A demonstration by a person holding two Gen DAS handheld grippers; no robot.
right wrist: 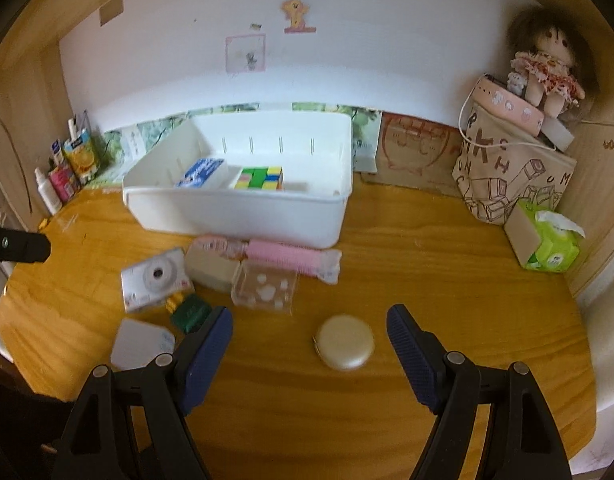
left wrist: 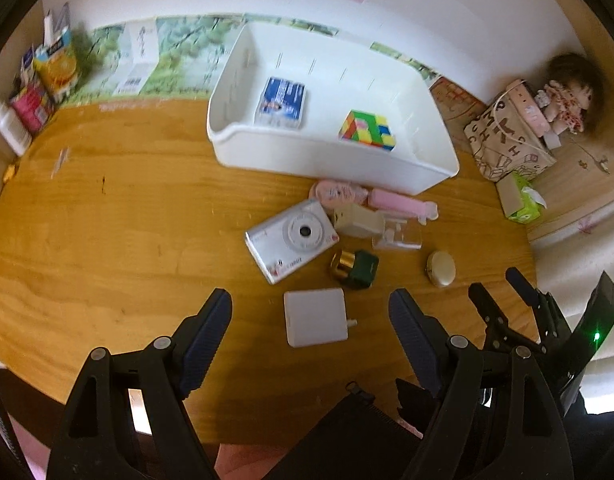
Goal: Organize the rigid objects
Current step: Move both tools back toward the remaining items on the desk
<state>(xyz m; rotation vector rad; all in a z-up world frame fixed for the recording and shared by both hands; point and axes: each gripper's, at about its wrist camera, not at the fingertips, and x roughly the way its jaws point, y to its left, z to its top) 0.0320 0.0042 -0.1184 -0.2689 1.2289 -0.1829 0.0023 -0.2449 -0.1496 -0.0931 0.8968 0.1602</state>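
A white bin (left wrist: 391, 172) (right wrist: 243, 216) stands at the back of the wooden table, holding a blue box (left wrist: 282, 102) (right wrist: 201, 172) and a colourful cube (left wrist: 367, 130) (right wrist: 261, 178). In front of it lie a silver camera (left wrist: 293, 240) (right wrist: 153, 280), a pink tube (left wrist: 399, 202) (right wrist: 283, 258), a clear case (right wrist: 265, 288), a green and gold bottle (left wrist: 353, 268) (right wrist: 189, 314), a flat white square (left wrist: 315, 317) (right wrist: 141, 344) and a cream round case (left wrist: 442, 268) (right wrist: 345, 342). My left gripper (left wrist: 310, 312) is open, above the white square. My right gripper (right wrist: 309, 328) (left wrist: 503, 284) is open, above the round case.
A patterned bag (right wrist: 507, 172) with a doll (right wrist: 547, 64) on top and a green tissue pack (right wrist: 547, 240) fill the right corner. Cartons and small bottles (right wrist: 67, 172) stand at the left wall. A black pouch (left wrist: 347, 432) lies at the near table edge.
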